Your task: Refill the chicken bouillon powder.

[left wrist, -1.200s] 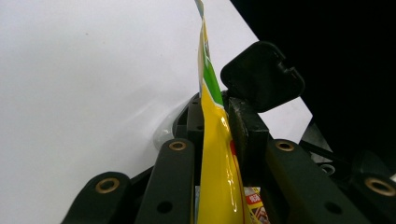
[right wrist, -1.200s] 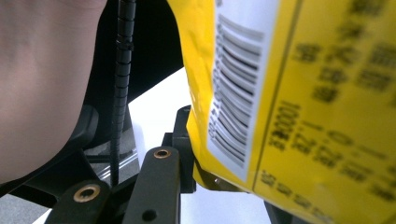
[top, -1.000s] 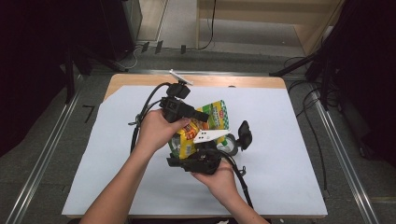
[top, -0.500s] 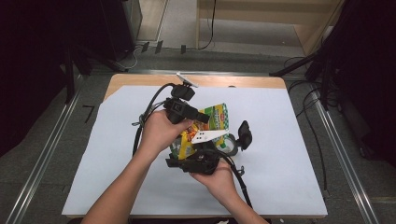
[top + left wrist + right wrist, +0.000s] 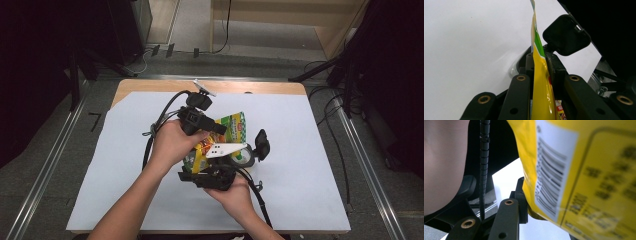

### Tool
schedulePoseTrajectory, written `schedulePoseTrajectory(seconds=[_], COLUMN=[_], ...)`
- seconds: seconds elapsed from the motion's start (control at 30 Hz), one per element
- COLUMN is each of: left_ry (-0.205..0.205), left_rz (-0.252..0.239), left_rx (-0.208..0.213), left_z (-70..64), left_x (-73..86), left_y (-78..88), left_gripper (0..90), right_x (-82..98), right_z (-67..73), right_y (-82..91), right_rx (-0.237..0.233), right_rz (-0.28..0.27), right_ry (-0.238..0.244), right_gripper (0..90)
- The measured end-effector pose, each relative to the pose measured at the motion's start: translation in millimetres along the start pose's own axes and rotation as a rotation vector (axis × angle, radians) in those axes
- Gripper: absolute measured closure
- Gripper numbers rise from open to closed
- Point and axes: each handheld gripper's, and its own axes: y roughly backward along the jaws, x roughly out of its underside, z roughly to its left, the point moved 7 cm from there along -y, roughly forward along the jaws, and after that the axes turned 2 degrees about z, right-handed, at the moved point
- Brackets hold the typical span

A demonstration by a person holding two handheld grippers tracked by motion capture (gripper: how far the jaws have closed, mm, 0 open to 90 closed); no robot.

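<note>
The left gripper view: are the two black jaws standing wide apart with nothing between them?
No, the left gripper has its jaws closed on the edge of the yellow snack bag, which stands upright between them.

A paper sheet (image 5: 310,165) covers most of the desk (image 5: 150,86), leaving a bare strip along the far edge. Near the middle of the sheet, a snack bag (image 5: 231,131) is held above it between both tools. The left hand-held gripper (image 5: 212,131) comes in from the left and clamps the bag's edge. The right hand-held gripper (image 5: 220,167) sits nearer the person, below the bag, gripping its near end. A roll of tape (image 5: 243,156) lies on the sheet just right of the bag.
</note>
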Motion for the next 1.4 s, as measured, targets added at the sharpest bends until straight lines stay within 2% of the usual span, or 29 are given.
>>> schedulePoseTrajectory(seconds=[0.3,1.07,1.4], left_ry=[-0.004,0.000,0.008], left_rz=[0.007,0.012,0.015], left_rx=[0.004,0.033,0.027], left_z=[-3.7,-2.4,-3.4], left_x=[0.2,-0.3,0.3], left_y=[-2.7,-5.1,-3.5], left_gripper=[81.9,80.7,79.7], right_x=[3.2,3.7,3.3], right_z=[0.8,-0.1,0.6], right_y=[3.1,5.1,5.1], right_rx=[-0.002,-0.006,-0.010], right_rz=[-0.003,0.007,0.004], right_ry=[0.001,-0.004,0.005], right_gripper=[72.1,73.2,73.0])
